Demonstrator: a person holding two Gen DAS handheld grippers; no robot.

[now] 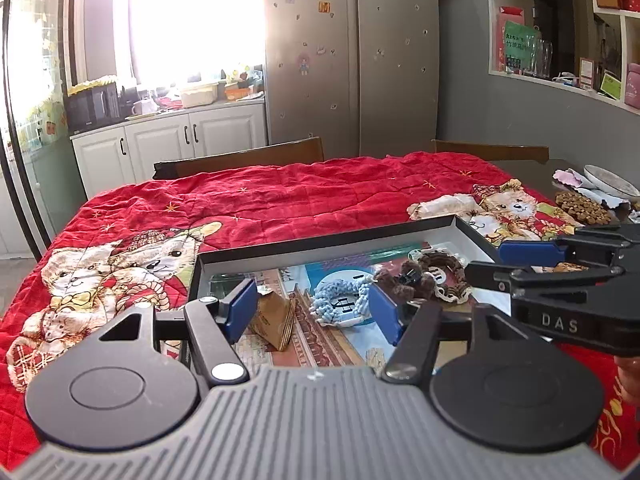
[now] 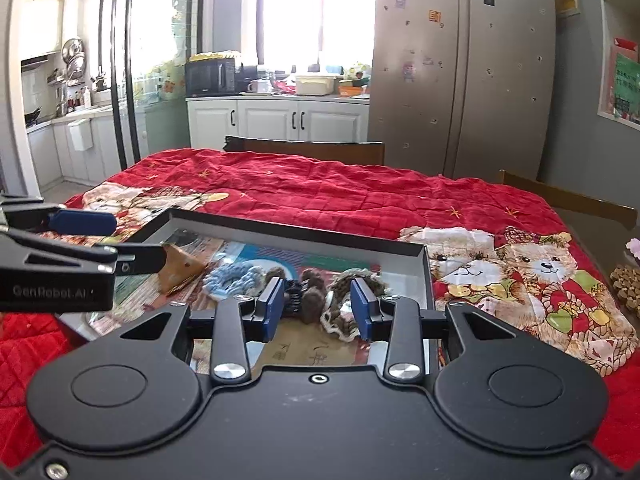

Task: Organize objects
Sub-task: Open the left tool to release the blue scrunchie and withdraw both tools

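A black-rimmed shallow box point(image 1: 320, 242) point(image 2: 300, 230) lies on the red bear quilt. It holds a folded brown paper wedge point(image 1: 276, 320) point(image 2: 180, 266), a blue crocheted ring point(image 1: 340, 300) point(image 2: 232, 276), a brown fuzzy clip point(image 1: 404, 280) point(image 2: 310, 300) and a brown-and-cream crocheted ring point(image 1: 444, 272) point(image 2: 340, 322). My left gripper point(image 1: 314, 312) point(image 2: 116, 240) hovers open over the box's left part, above the wedge and blue ring. Over the right part my right gripper point(image 2: 319, 308) point(image 1: 486, 262) stands narrowly open above the clip, gripping nothing.
The red quilt point(image 1: 300, 192) covers the table, with wooden chairs point(image 1: 248, 160) behind the far edge. At the right end lie a woven brown coaster point(image 1: 582, 208) and a pale bowl point(image 1: 610, 180). White cabinets and a fridge stand beyond.
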